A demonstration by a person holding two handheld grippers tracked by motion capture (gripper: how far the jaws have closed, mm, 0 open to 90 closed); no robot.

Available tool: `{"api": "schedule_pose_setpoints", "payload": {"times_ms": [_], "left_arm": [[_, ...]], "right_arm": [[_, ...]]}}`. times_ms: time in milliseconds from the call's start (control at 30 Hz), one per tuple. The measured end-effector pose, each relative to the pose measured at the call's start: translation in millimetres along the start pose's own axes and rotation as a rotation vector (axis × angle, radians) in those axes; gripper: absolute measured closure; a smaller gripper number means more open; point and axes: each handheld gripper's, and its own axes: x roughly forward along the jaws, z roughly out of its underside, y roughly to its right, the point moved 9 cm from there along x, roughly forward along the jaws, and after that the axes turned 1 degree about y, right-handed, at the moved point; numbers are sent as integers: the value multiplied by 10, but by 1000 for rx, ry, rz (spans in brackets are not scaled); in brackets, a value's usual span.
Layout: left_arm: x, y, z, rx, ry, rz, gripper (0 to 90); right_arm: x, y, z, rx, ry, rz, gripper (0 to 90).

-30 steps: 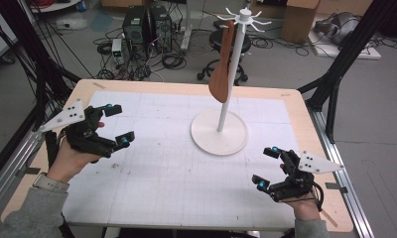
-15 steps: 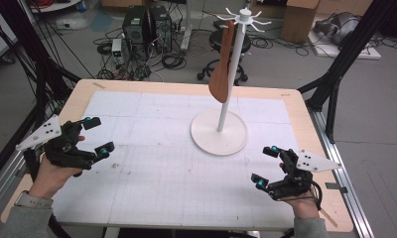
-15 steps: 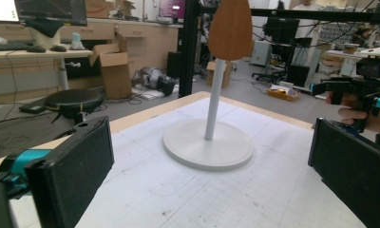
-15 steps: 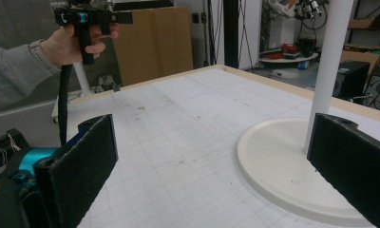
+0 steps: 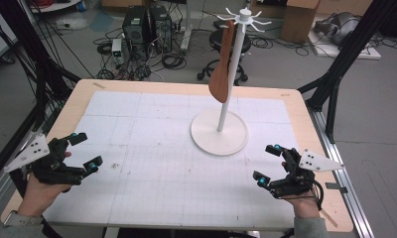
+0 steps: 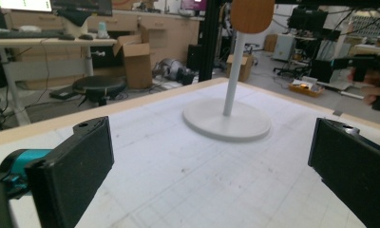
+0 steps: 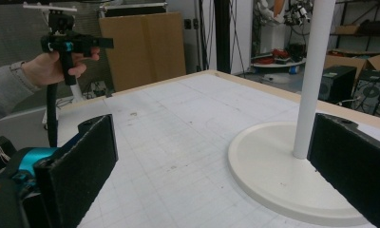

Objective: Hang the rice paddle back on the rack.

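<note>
Hanging from a peg at the top of the white stand (image 5: 219, 130) is the one item I can handle: a flat wooden paddle (image 5: 221, 69), brown, narrow above and rounded below, clear of the base disc. I judge it light, stiff and smooth, not fragile but apt to swing on its peg if nudged. Best hold, by my reckoning, is across the broad lower part, flat faces between the pads; lifting up and off the peg would free it. How it is hooked I cannot make out.

Stand: slim pole on a wide round base, right of centre and towards the far edge of the worktop (image 5: 152, 168). Probably top-light, yet a sideways pull on the paddle could tip it.

Left gripper (image 5: 80, 149): near the left edge, fingers (image 6: 90, 156) spread wide, nothing between them. Right gripper (image 5: 269, 163): near the right edge, just short of the base, fingers (image 7: 90, 152) likewise spread and empty. Both well apart from the paddle.

Worktop: pale wood rim, covered by a white gridded sheet with faint scuffs; flat, dry-looking.

Room: grey floor beyond, with computer towers (image 5: 147, 27), tangled cables, a stool (image 5: 226, 42), cardboard boxes and black frame struts either side.
</note>
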Motion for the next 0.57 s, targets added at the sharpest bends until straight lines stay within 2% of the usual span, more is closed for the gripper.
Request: {"api": "schedule_pose_setpoints", "payload": {"times_ms": [200,367,500,567], "left_arm": [[-149,-80,52,-11,5,-35,17],[-203,-74,120,-5,-3,-47,17],[-220,-46,145,4,8,-34,17],[-221,-55,145,5,10,-47,17]], "right_arm": [[-24,20,6,-2,-1,21,18],[-58,47,42,-2,1,49,18],[-78,78,73,9,3,65,18],[-72,80,84,11,-1,68,18]]}}
